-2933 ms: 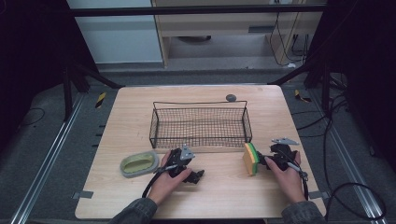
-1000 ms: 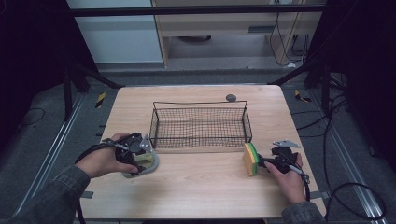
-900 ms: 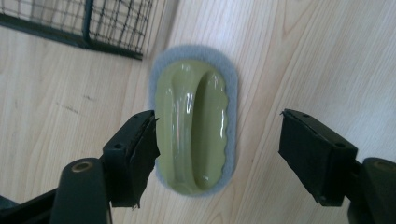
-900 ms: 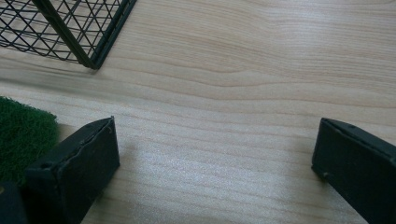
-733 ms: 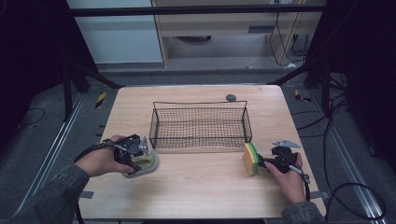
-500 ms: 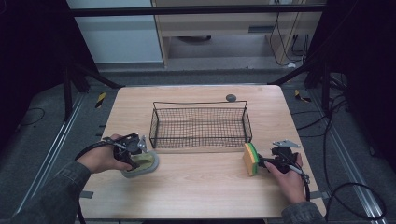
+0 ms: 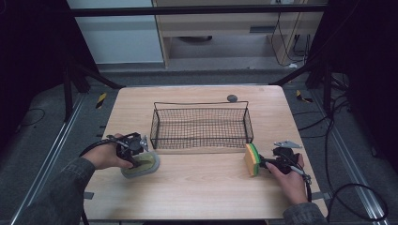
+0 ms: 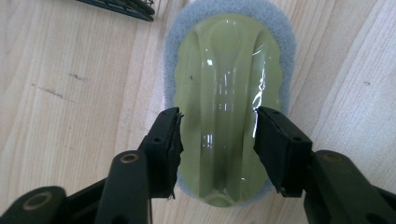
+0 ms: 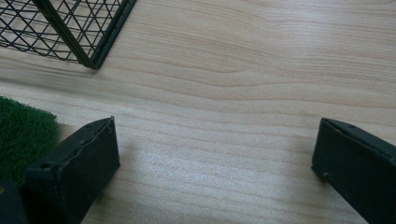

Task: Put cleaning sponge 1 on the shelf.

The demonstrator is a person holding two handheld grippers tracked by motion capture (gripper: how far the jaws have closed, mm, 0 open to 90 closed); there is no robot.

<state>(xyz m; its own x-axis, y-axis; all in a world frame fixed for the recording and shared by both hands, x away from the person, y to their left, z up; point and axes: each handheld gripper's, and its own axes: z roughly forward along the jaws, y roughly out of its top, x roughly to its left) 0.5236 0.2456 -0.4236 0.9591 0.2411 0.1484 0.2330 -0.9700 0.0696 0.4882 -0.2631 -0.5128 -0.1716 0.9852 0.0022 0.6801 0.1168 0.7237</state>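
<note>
A pale green scrubber with a grey foam rim (image 7: 143, 164) (image 8: 229, 84) lies flat on the wooden table (image 7: 202, 187), left of the wire basket (image 7: 199, 104). My left gripper (image 7: 137, 159) (image 8: 217, 126) reaches over it from the left; its jaws have just been closing and both pads now touch the sides of the green grip. A yellow sponge with a green scouring face (image 7: 252, 159) (image 9: 21, 133) stands on edge near the basket's front right corner. My right gripper (image 7: 264, 163) (image 9: 217, 140) rests just right of it, open wide, with only bare wood between its fingers.
The black wire basket (image 9: 70, 28) (image 8: 126, 5) stands mid-table with nothing inside. A small dark round thing (image 7: 231, 98) lies behind it near the far edge. Dark floor, metal frame legs and cables surround the table.
My left hand crossed from mid-table to the scrubber at the left, sank onto it, and its jaws narrowed around the green grip. The right hand and the sponge stayed put.
</note>
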